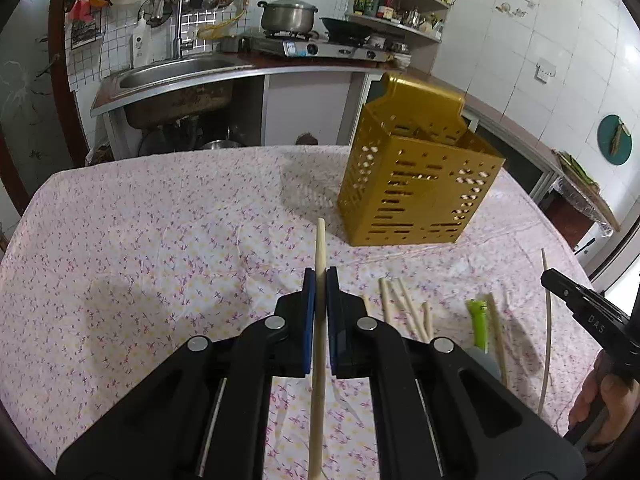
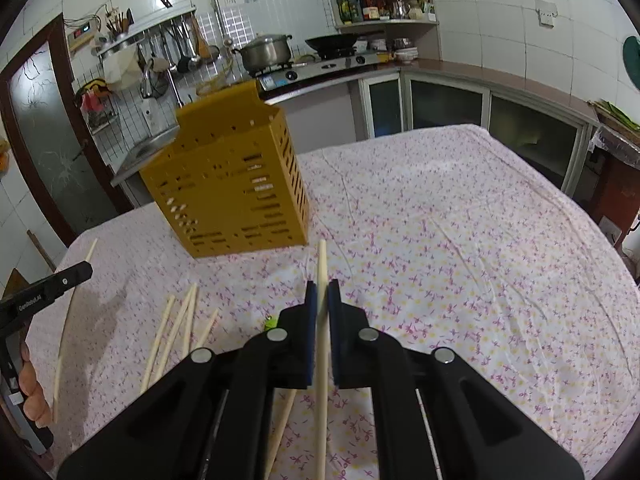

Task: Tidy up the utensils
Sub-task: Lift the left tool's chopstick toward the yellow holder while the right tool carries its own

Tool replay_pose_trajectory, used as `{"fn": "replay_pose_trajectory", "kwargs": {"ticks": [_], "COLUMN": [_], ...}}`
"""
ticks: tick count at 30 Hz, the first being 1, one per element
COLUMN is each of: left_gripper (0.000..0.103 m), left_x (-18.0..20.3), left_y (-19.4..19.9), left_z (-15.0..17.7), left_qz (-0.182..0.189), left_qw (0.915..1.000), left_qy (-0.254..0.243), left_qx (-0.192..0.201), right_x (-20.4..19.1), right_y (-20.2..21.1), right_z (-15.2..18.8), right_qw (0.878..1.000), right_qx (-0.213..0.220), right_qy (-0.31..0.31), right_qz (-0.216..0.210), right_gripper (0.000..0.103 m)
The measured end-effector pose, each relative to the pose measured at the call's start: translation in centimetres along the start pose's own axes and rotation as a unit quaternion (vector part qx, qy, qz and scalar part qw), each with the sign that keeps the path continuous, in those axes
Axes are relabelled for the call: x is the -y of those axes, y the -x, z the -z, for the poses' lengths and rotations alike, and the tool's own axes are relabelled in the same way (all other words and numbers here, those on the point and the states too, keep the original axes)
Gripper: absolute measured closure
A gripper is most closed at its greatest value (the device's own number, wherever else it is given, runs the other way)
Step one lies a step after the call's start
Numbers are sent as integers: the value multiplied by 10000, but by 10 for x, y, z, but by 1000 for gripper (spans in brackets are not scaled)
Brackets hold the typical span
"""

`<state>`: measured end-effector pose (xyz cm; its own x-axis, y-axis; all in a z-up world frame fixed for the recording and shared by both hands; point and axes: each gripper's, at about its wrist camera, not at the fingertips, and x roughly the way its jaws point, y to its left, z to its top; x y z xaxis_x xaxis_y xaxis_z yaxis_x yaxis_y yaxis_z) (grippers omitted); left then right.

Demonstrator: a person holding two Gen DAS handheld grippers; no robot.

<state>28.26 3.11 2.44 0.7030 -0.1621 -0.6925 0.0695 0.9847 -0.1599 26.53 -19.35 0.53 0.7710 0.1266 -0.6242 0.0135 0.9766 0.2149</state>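
Pink-flowered cloth covers the table [image 1: 140, 240]. Toward its far edge stands the gold utensil holder [image 1: 416, 184], open at the top. Loose chopsticks [image 1: 404, 312] lie near the close edge, by a small green thing [image 1: 478, 318]. The left gripper [image 1: 320, 276] pinches one chopstick [image 1: 319, 320]. The right gripper [image 2: 322, 288] pinches another chopstick [image 2: 322, 340]. Both sticks point straight away, long ways, toward the holder. The holder looks about as near to either hand.

Tabletop [image 1: 160, 240] under a pink floral cloth. Behind it, a steel sink [image 1: 176, 70] with faucet [image 1: 168, 4]; a lidded pot [image 1: 288, 14] and a dark wok [image 1: 346, 28] on a gas stove [image 1: 316, 46]; a corner shelf [image 1: 400, 4] of bottles; white wall tiles [image 1: 520, 40].
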Motion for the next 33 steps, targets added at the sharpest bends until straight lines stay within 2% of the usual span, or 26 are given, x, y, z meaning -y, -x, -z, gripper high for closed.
{"fn": "replay_pose_trajectory", "kwargs": {"ticks": [14, 22, 30, 33], "left_gripper": [99, 99, 99, 99], "left_x": [26, 44, 40, 39], "left_y": [27, 50, 65, 72], "left_z": [-4, -15, -31, -37], "left_qz": [248, 526, 1050, 1125], "left_qw": [9994, 9961, 9902, 9881], "left_qy": [-54, -167, 8, 33], "left_qx": [255, 688, 919, 1048], "right_x": [6, -4, -13, -16], "right_y": [39, 67, 83, 82], "right_z": [-13, -40, -59, -66], "right_qw": [9988, 9961, 9924, 9916], "right_qx": [437, 819, 1110, 1172], "right_qy": [-45, 153, 286, 300], "right_qz": [-193, -301, -447, -465], "right_gripper": [97, 97, 97, 97]}}
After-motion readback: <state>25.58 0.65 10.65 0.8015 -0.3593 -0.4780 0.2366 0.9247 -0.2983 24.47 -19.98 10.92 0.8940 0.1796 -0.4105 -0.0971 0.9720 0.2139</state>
